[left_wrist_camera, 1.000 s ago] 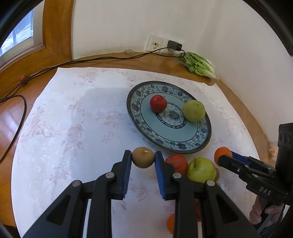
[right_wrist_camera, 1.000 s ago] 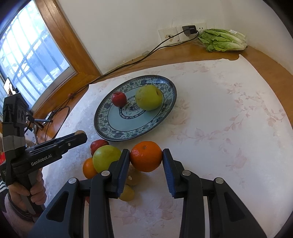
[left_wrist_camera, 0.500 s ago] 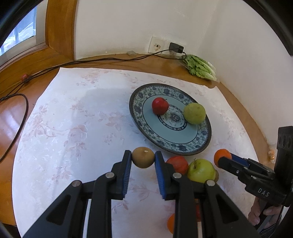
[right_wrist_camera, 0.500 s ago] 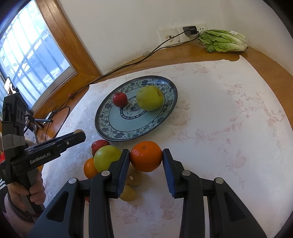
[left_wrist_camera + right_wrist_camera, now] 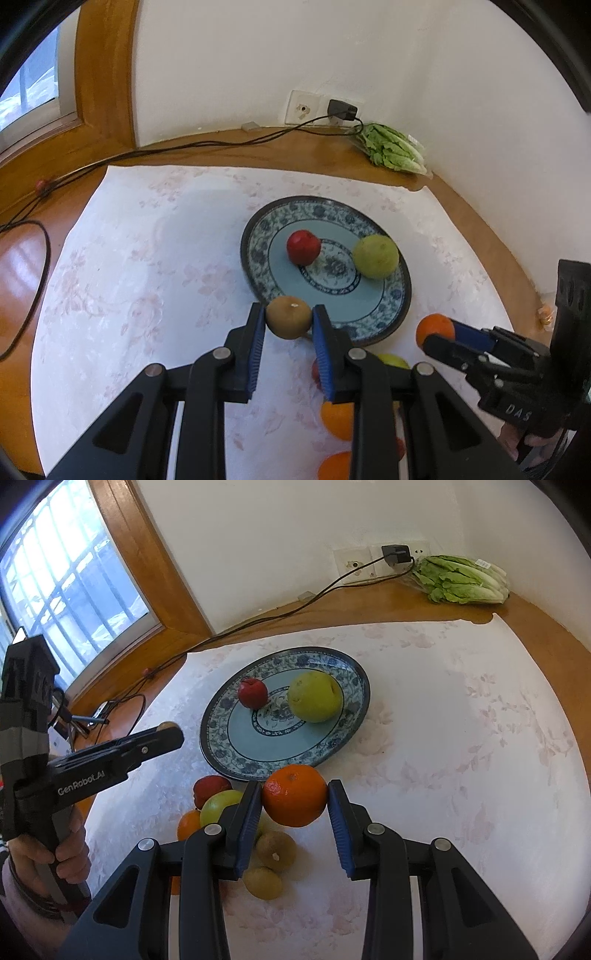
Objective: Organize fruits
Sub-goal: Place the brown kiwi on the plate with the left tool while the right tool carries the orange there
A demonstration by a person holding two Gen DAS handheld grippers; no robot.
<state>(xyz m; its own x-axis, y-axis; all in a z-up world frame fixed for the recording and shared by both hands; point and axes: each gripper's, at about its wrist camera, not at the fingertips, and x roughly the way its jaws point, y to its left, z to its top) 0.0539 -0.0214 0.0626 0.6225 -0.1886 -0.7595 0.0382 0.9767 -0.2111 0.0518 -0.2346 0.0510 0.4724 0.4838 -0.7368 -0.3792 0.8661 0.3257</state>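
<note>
Because both of my grippers are loaded and aimed at the same plate (image 5: 400, 295), the main risk I see is a clash over it. My left gripper (image 5: 289, 321) pinches a kiwi (image 5: 289, 317) just at the plate's near rim, while my right gripper (image 5: 294, 797) clamps an orange (image 5: 294, 794) close to the plate's front edge. If I bring both in together, the fingers could knock each other or nudge a fruit loose.

Both fruits are round and held only at their sides by narrow blue pads (image 5: 337, 825), so I judge either could roll out if I tilt or jolt. Dropped from a height, the orange may bounce across the glazed plate and strike the red apple (image 5: 253, 693) or the pear (image 5: 314, 697) already there, sending them over the shallow rim. Releasing too near the edge could let the kiwi roll back onto the cloth (image 5: 461, 757).

The kiwi is brown, dull and slightly oval, with a pale spot on top. The orange is bright, glossy and dimpled, filling the gap between the fingers. Below the right gripper a loose pile waits on the desk: a green apple (image 5: 218, 805), a red fruit (image 5: 212, 788), another orange (image 5: 188, 825) and two brownish fruits (image 5: 276, 851). I would set one fruit down at a time, low and toward the plate's bare front.
</note>
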